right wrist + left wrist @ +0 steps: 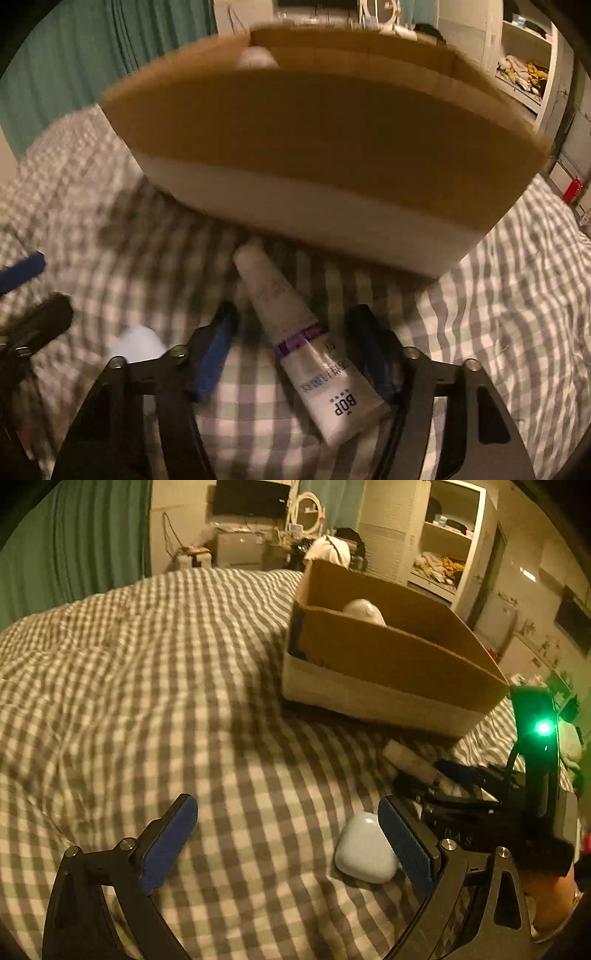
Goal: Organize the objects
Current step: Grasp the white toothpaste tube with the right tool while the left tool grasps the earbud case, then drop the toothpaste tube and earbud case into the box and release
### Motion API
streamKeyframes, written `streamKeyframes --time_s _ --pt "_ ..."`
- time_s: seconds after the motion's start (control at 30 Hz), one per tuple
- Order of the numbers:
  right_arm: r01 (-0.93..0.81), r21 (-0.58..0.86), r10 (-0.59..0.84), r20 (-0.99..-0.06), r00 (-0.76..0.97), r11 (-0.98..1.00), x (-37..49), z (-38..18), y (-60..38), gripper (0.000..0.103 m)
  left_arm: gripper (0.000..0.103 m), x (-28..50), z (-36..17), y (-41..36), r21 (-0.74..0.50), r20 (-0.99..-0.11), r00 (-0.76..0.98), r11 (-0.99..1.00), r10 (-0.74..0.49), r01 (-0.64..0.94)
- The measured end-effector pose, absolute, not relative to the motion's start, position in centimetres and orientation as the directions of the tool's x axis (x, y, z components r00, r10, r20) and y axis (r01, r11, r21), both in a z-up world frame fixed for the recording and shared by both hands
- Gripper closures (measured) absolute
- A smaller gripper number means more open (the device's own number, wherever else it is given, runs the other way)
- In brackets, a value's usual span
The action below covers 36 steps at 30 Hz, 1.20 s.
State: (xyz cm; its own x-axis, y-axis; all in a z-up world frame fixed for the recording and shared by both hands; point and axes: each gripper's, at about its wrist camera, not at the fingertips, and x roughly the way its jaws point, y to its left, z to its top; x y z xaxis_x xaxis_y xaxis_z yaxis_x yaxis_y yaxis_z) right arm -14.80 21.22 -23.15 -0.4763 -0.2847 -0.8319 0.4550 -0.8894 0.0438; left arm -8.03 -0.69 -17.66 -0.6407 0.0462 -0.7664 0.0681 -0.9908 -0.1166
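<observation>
The tube (312, 343) — light, soft, squashy — lay between the right gripper's (301, 354) open fingers; best gripped mid-body.

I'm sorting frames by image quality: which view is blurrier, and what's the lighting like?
Right wrist view: motion blur smears the cardboard box and the right claw, though the tube label stays partly legible. Left wrist view: sharper; the box casts a soft shadow on the checkered bedspread, and a green LED glares. Both: dim warm light, fisheye bending.
</observation>
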Motion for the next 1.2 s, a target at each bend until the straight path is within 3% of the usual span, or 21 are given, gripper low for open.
streamKeyframes --time_s 0.03,0.1,0.17,0.3,0.37,0.63,0.77,1.2 --pt "0.455 0.049 -0.290 -0.830 -0.477 -0.889 -14.8 -23.2 21.4 0.049 0.003 -8.1 -17.8 -0.4 -0.118 -0.772 -0.634 -0.991 0.055 0.057" --pt "0.455 0.042 -0.287 -0.827 -0.484 -0.890 -14.7 -22.5 21.8 0.074 0.003 -8.0 -18.1 0.0 -0.127 -0.778 -0.623 -0.991 0.077 0.037" --pt "0.462 0.041 -0.294 -0.821 -0.490 -0.886 -14.4 -21.6 22.3 0.079 0.003 -7.8 -18.2 0.6 -0.131 -0.783 -0.615 -0.991 0.092 0.018" --pt "0.449 0.020 -0.272 -0.819 -0.505 -0.893 -13.8 -20.7 23.1 0.079 0.011 -7.8 -18.7 2.0 -0.122 -0.795 -0.596 -0.992 0.115 -0.030" --pt "0.444 0.019 -0.269 -0.819 -0.507 -0.896 -13.5 -20.4 23.6 0.079 0.020 -7.8 -19.1 2.8 -0.102 -0.801 -0.588 -0.994 0.107 -0.042" --pt "0.447 0.032 -0.279 -0.820 -0.500 -0.894 -13.1 -20.2 23.7 0.079 0.029 -7.6 -20.4 6.0 -0.058 -0.830 -0.542 -0.988 0.128 -0.143" --pt "0.448 0.032 -0.281 -0.819 -0.500 -0.893 -13.4 -20.1 23.5 0.079 0.051 -8.0 -21.1 6.9 -0.046 -0.838 -0.529 -0.983 0.135 -0.178" --pt "0.467 0.024 -0.298 -0.800 -0.521 -0.884 -10.7 -18.5 21.7 0.080 0.051 -7.1 -17.9 5.2 -0.147 -0.801 -0.573 -0.985 0.174 -0.094"
